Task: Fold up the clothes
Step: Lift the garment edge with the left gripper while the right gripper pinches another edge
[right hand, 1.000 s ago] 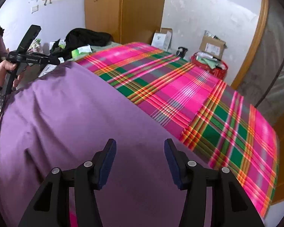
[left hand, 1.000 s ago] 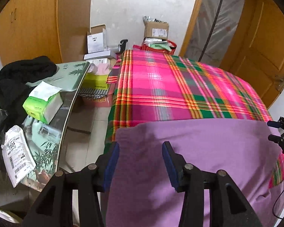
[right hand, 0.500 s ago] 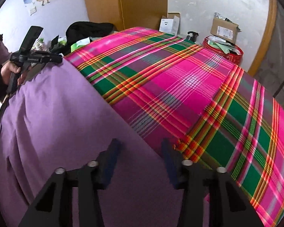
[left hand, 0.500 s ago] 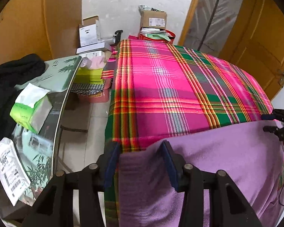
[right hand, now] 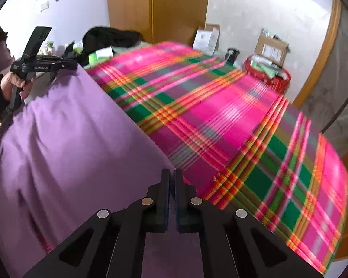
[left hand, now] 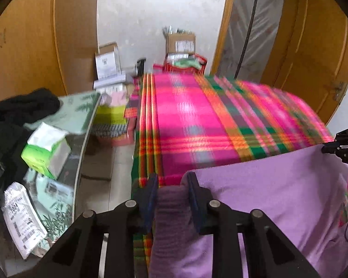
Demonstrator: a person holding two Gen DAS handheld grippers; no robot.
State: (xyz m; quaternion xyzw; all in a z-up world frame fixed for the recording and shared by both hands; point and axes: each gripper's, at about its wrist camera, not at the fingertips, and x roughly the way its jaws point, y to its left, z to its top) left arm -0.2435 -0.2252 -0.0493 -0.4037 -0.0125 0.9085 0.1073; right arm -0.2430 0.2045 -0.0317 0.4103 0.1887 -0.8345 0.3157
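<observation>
A purple garment [left hand: 266,197] lies spread over the near end of a bed with a pink and green plaid sheet [left hand: 197,115]. In the left wrist view my left gripper [left hand: 171,180] has one corner of the garment bunched between its blue pads, and its jaws are closing on it. In the right wrist view my right gripper [right hand: 172,173] is shut on the other corner of the purple garment [right hand: 69,139]. Each view shows the other tool: the left gripper [right hand: 65,66] in a hand, and the right gripper [left hand: 329,148] at the garment's far corner.
A glass-topped table [left hand: 81,153] stands left of the bed with a tissue box [left hand: 46,150], black clothing [left hand: 16,111] and a white packet [left hand: 20,217]. Cardboard boxes [left hand: 179,44] and a red basket [right hand: 266,71] stand by the far wall. Wooden wardrobe and door flank the room.
Both grippers drew back from over the garment to its far edge and closed on a corner each. More of the plaid sheet now shows beyond the purple edge.
</observation>
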